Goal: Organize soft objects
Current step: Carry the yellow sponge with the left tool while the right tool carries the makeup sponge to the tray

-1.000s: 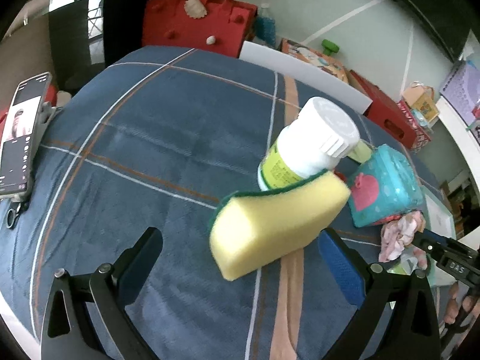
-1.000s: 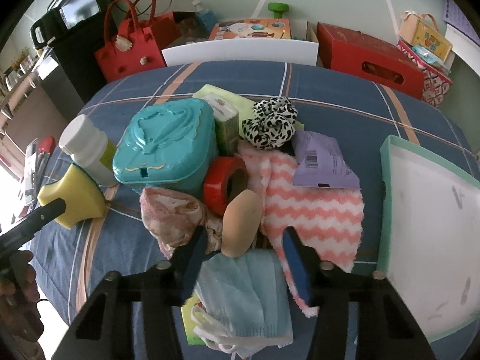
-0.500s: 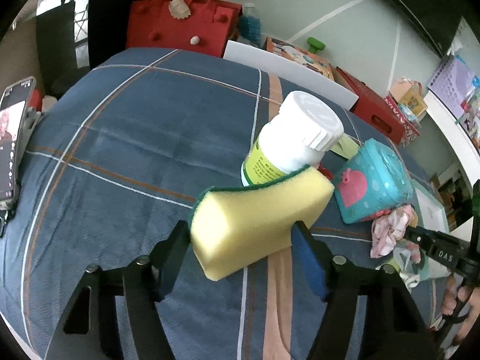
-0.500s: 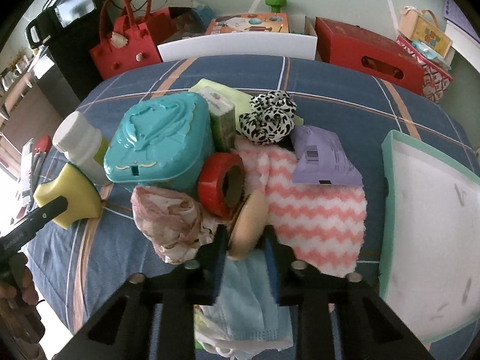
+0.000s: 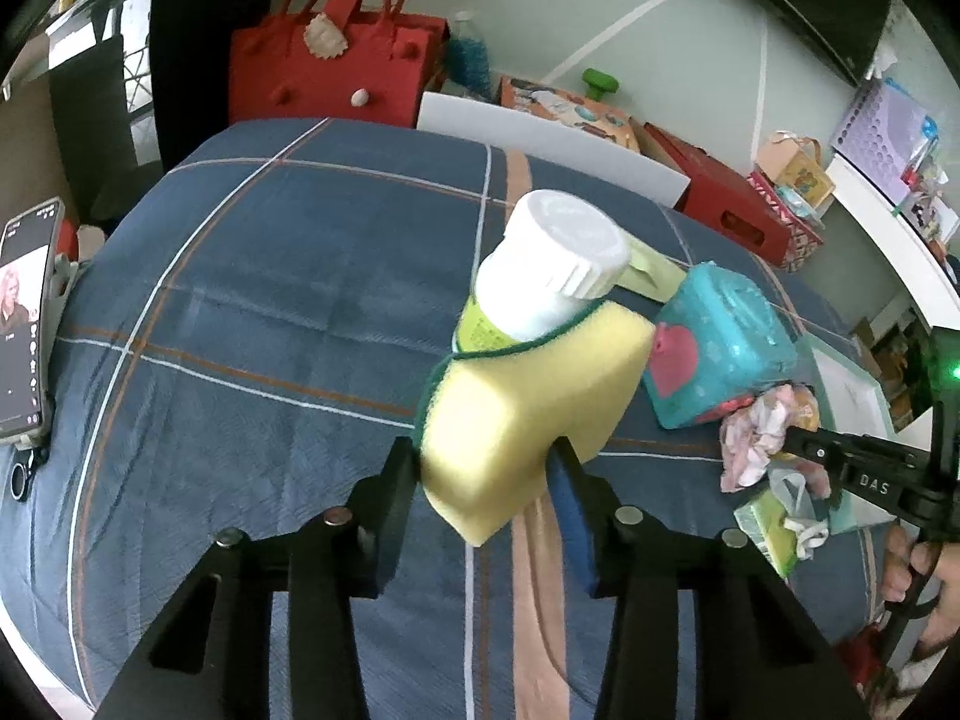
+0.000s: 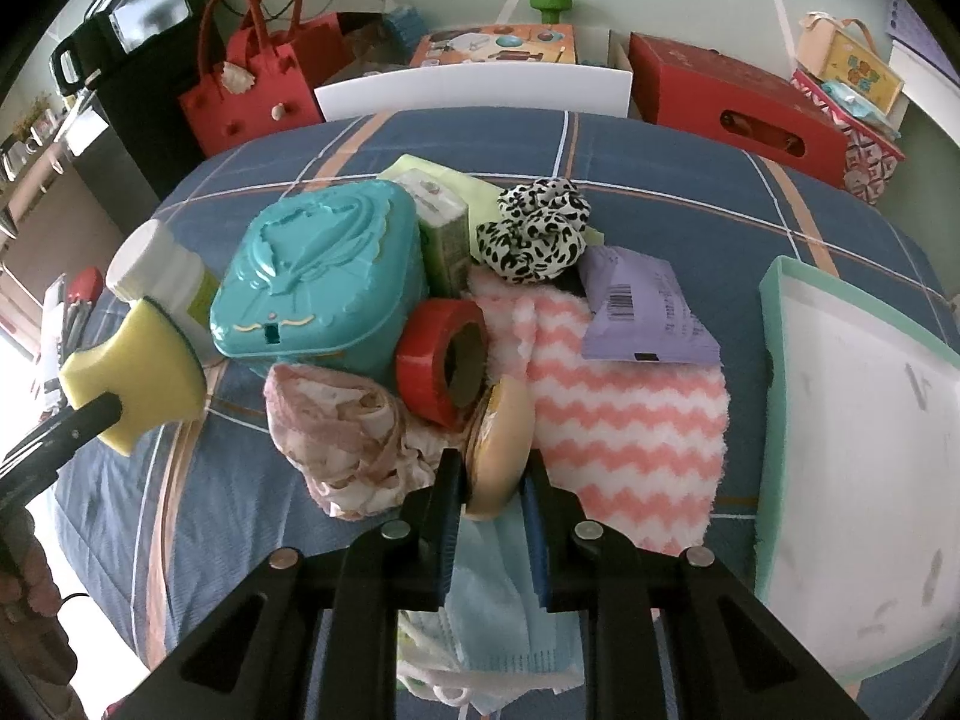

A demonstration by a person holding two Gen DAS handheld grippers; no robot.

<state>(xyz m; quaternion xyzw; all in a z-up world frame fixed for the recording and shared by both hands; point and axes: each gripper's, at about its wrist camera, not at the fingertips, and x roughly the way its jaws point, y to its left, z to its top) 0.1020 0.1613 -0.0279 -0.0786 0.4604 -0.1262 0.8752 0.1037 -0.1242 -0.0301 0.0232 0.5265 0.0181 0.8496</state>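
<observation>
My left gripper [image 5: 486, 468] is shut on a yellow sponge [image 5: 528, 402] with a green scrub side and squeezes it in front of a white-capped bottle [image 5: 540, 267]. The sponge also shows in the right wrist view [image 6: 135, 375]. My right gripper [image 6: 495, 480] is shut on a beige makeup sponge [image 6: 501, 447], pinched flat, above a blue face mask [image 6: 504, 606]. Around it lie a pink crumpled cloth [image 6: 342, 444], a pink zigzag towel [image 6: 624, 414] and a leopard scrunchie [image 6: 534, 228].
A teal box [image 6: 318, 276], a red tape roll [image 6: 444, 366], a green carton [image 6: 444, 228] and a purple packet [image 6: 642, 306] crowd the middle of the blue plaid cloth [image 5: 270, 312]. A teal-rimmed white tray [image 6: 774, 312] lies right. A phone [image 5: 24, 324] lies far left.
Both grippers have closed from open: the left onto the yellow sponge, the right onto the beige makeup sponge, squeezing each.
</observation>
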